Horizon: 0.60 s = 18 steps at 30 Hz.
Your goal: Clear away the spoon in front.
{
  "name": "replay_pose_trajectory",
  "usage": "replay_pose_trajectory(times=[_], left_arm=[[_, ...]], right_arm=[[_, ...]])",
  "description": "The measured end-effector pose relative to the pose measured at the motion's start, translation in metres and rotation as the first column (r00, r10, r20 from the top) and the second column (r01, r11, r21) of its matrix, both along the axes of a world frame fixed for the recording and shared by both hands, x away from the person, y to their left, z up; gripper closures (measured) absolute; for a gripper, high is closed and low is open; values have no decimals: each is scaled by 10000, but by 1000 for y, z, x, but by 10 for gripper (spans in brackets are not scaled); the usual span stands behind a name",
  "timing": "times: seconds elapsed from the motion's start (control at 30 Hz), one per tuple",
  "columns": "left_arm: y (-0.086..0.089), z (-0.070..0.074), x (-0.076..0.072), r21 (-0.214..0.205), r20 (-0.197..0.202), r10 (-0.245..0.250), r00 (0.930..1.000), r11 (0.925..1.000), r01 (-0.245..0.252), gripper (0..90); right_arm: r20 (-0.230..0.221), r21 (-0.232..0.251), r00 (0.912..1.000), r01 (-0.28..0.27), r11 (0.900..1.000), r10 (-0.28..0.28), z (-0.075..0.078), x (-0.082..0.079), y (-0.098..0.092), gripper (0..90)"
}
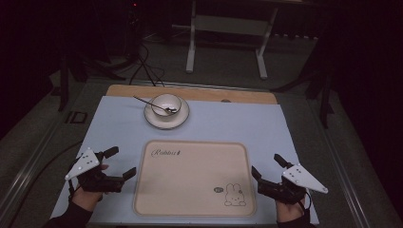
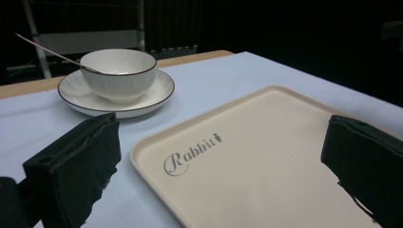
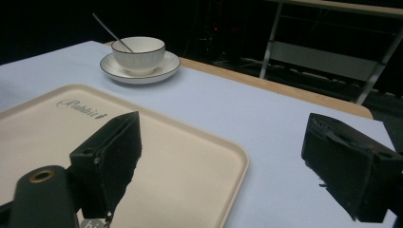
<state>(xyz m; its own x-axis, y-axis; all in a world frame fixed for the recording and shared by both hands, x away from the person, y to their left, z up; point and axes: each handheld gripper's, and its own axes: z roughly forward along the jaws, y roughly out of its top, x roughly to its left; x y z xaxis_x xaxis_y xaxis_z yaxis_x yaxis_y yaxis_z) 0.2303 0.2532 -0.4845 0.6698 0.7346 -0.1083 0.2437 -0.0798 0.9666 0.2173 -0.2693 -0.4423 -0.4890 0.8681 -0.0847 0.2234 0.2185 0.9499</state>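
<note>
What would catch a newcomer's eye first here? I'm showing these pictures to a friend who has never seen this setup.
Probably the big cream tray with a rabbit drawing, lying on the pale blue mat at the near middle of the table. Beyond it, a white bowl sits on a saucer with a spoon leaning in it. An open left tool and right tool flank the tray, holding nothing.
</note>
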Motion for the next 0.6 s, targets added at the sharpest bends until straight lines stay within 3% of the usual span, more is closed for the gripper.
replay_pose_trajectory(times=[0.3,0.43,0.57,0.6], left_arm=[[-5,1,4,139,-409,-528,9978,9985,534,0],[-9,5,5,201,-583,-384,9976,9990,396,0],[-11,9,4,187,-742,-896,9932,9957,912,0],[-15,11,4,456,-772,-1361,9877,9891,1399,0]], right_arm=[[296,-137,9995,-107,9998,111,0,-7,2,123],[367,-275,9991,-199,9994,209,0,-11,3,123],[432,-294,9988,-201,9994,213,1,-13,3,123],[415,-295,9989,-190,9994,202,1,-15,2,123]])
